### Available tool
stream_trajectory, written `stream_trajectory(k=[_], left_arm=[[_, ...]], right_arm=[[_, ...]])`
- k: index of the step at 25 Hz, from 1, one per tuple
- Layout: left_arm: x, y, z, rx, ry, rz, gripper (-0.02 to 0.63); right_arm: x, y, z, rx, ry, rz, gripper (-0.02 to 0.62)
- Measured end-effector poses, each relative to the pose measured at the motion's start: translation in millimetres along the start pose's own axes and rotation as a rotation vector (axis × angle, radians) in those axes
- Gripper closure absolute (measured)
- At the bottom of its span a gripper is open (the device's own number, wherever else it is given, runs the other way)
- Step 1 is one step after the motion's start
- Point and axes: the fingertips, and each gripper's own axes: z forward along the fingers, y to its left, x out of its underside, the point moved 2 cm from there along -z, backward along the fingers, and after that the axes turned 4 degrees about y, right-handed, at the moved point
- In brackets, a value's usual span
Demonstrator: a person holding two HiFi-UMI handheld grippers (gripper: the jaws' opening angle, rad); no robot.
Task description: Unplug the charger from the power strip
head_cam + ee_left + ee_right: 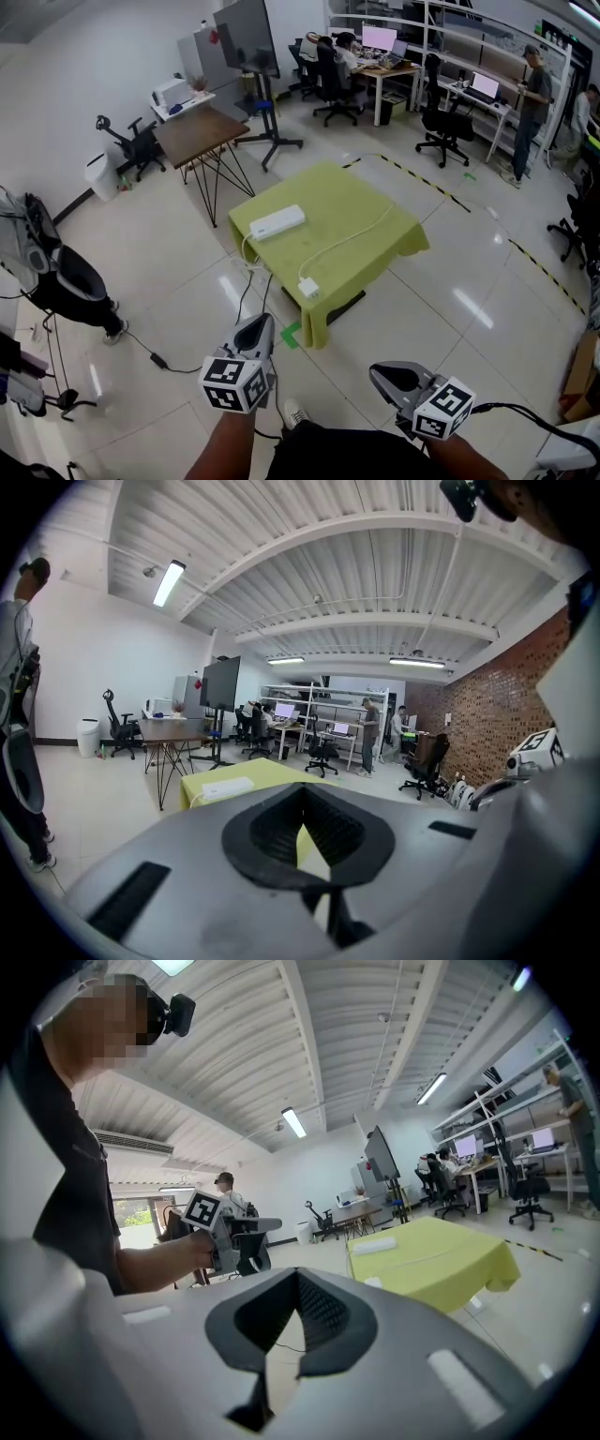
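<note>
A low table with a yellow-green cloth (366, 239) stands on the floor ahead of me. On it lies a long white power strip (277, 222), also seen in the left gripper view (228, 787) and the right gripper view (373, 1245). A small white charger block (308, 287) sits near the table's front edge, apart from the strip, with a white cable curving across the cloth. My left gripper (255, 328) (302, 803) and right gripper (382, 373) (300, 1307) hang well short of the table, both shut and holding nothing.
A dark wooden table (199, 131) and a screen on a wheeled stand (247, 37) stand behind the yellow table. Desks, office chairs and people fill the back right. A black cable (155, 358) trails over the floor at left, and black-yellow tape (539, 267) marks the floor at right.
</note>
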Motion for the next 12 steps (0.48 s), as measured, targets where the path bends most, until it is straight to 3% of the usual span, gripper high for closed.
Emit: stream_trajectory(k=[12], left_arm=[[-2.4, 6.3, -6.3, 0.01, -0.009, 0.004, 0.6]], right_arm=[[-3.5, 4.3, 5.8, 0.025, -0.007, -0.011, 0.595]])
